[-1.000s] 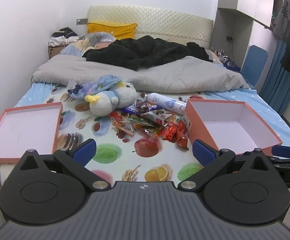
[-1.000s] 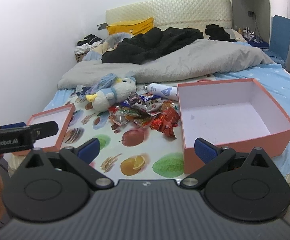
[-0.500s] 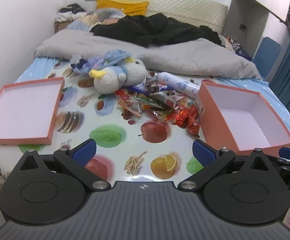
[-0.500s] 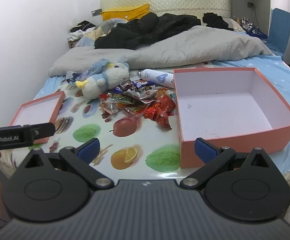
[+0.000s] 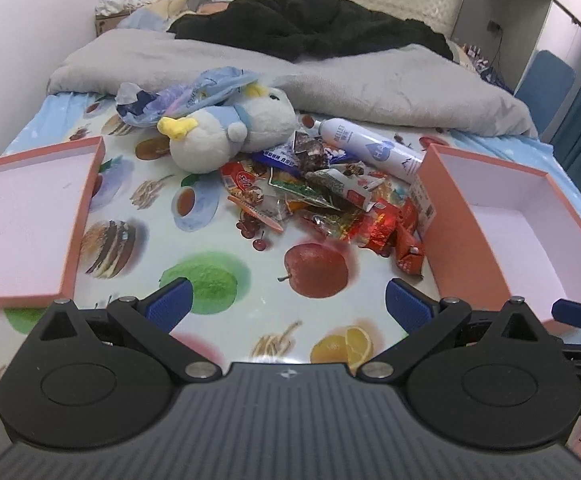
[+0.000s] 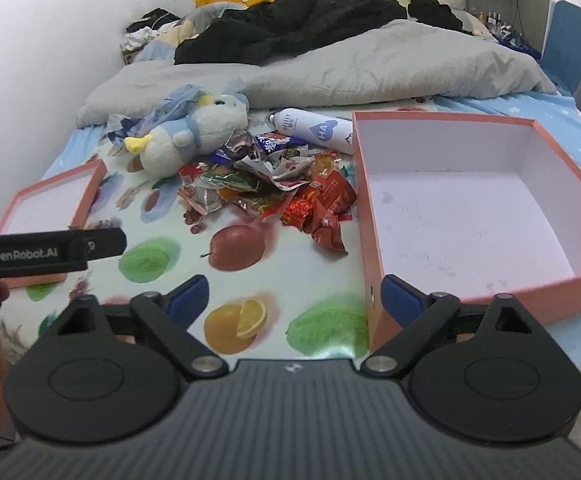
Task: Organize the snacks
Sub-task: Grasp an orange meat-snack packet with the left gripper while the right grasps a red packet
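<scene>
1. On the bed, over the fruit-print sheet [image 5: 210, 264], both your grippers have moved forward and tipped down in the last second. The snack pile [image 5: 322, 196] now sits larger and closer in both wrist views, so the approach looks underway and nothing is picked yet.
2. Left gripper [image 5: 288, 302]: jaws wide apart, nothing between them, hovering over the sheet short of the pile.
3. Right gripper [image 6: 294, 294]: jaws equally wide, holding nothing. Its right finger sits by the near corner of the deep box [image 6: 470, 204]; I can't tell whether it touches.
4. Snacks: all still loose in one heap between the two boxes. The red wrappers [image 6: 322, 212] lie nearest you, just beside the deep box's left wall.
5. Deep box, on your right: nothing in it, only a few marks on the floor.
6. Shallow lid [image 5: 22, 216], on your left: also bare inside.
7. Mixed in at the far edge of the heap: a plush toy [image 5: 226, 132] and a white bottle [image 5: 370, 148]. Neither looks like a snack, so my guess is you skip them.
8. Likely first pick: the red wrappers, shortest carry into the deep box.
</scene>
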`<state>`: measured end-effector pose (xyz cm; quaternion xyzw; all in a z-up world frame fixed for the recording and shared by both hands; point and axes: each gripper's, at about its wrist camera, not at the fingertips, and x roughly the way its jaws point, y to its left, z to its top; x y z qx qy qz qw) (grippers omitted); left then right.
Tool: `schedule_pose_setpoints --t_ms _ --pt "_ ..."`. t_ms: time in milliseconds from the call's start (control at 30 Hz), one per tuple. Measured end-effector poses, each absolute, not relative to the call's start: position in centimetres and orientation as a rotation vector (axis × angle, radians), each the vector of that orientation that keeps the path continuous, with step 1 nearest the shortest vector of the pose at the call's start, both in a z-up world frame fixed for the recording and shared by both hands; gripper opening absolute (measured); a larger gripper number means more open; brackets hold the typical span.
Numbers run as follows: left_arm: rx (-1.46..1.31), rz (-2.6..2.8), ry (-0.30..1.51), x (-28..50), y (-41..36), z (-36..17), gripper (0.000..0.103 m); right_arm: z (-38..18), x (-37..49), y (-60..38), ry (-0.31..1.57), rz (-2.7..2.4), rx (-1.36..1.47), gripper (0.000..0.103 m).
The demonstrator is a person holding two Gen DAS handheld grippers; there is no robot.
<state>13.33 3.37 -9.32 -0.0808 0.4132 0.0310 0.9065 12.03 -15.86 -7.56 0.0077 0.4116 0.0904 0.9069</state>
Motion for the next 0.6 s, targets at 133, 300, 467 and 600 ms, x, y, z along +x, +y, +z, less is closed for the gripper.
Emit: schedule_pose_setpoints --t_ms 133,300,467,600 --pt "-0.153 0.056 0.884 16.1 4.2 -11.1 0.103 -8.8 13.9 -14.8 0.846 0.191 -0.016 0.093" --pt "-0.117 0.049 0.917 19.8 5.3 -13.7 0.103 -10.7 16.4 -13.1 0.85 0.232 -0.059 0.093" --pt "-0.077 0.008 0.911 23.1 6.3 -16.2 0.102 -12.9 19.1 -11.6 0.856 0.256 -0.112 0.093" --pt "-0.014 -0.042 0.903 26.1 6.4 -18.4 0.099 -14.8 22.0 -10.5 0.859 0.249 -0.14 0.07"
